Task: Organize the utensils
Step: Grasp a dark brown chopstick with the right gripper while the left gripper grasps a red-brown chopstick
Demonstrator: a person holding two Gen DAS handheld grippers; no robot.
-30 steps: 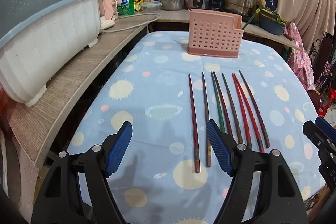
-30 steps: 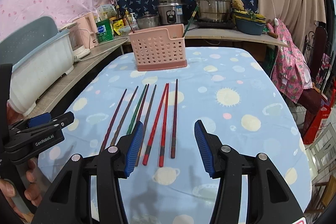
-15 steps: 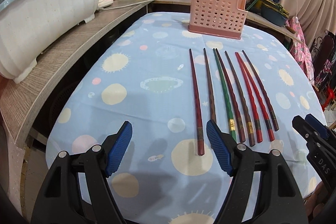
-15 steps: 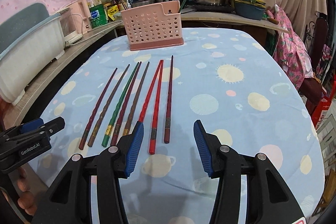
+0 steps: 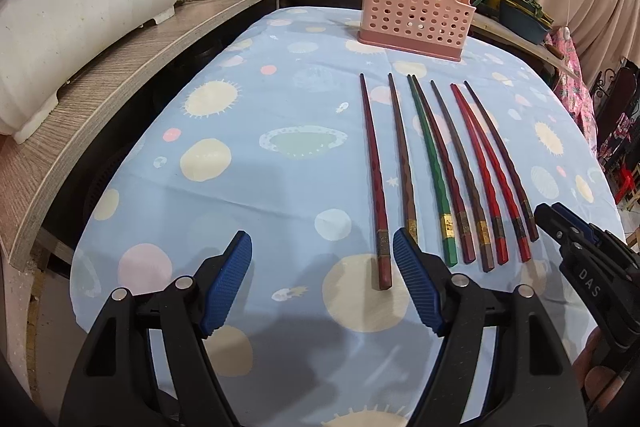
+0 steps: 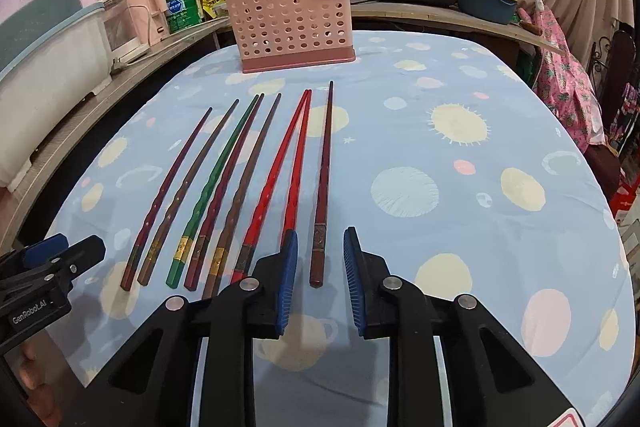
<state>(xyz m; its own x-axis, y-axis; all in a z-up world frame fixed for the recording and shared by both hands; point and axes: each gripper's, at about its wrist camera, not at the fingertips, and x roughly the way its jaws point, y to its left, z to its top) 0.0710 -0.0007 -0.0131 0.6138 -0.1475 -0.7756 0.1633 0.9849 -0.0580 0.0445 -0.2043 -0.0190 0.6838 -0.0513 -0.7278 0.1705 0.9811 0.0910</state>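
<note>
Eight chopsticks (image 6: 256, 183) are laid side by side on the blue-clothed desk (image 6: 460, 211), thick ends toward the cameras, with the pink holder (image 6: 290, 23) standing well beyond their tips. The right tool (image 6: 320, 277) is lowered over the rightmost dark chopstick (image 6: 323, 187); its jaws have just been closing and are narrowed around the thick end, but no contact by the pads can be seen, so nothing is held yet. The left tool (image 5: 322, 281) is kept wide, empty, with the leftmost chopstick (image 5: 374, 179) between its jaws. Risks, probably: the neighbouring red chopstick (image 6: 296, 183) could be caught by the right tool's near pad, since it lies just beside it. A thin stick gripped at one end could also pivot or slip.
</note>
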